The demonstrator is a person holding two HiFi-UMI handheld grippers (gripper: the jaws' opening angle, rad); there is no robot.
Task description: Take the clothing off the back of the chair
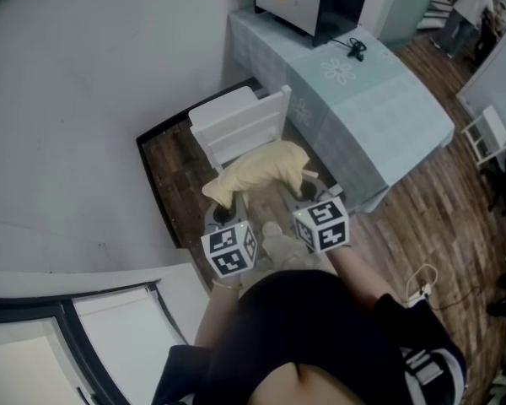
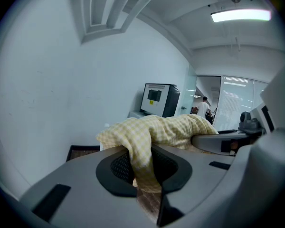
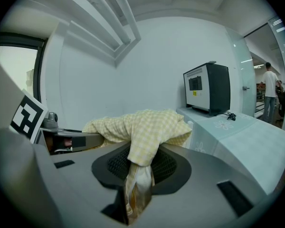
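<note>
Your left gripper (image 2: pixel 142 167) and right gripper (image 3: pixel 137 175) are each pinching nearly closed on the clothing's (image 1: pixel 261 169) ends, holding it spread near the chair (image 1: pixel 236 123).

left gripper (image 1: pixel 223 213): held out front, tipped slightly down, jaws nearly together, clamped on fold of yellow checked garment (image 1: pixel 266 169).
right gripper (image 1: pixel 309 192): just right of left one, same downward tilt, jaws pinching another bunch of same garment.
marker cubes (image 1: pixel 229 250) side by side, near body.
left forearm (image 1: pixel 212 315) and right forearm (image 1: pixel 360 278) reach forward from torso, roughly parallel.
</note>
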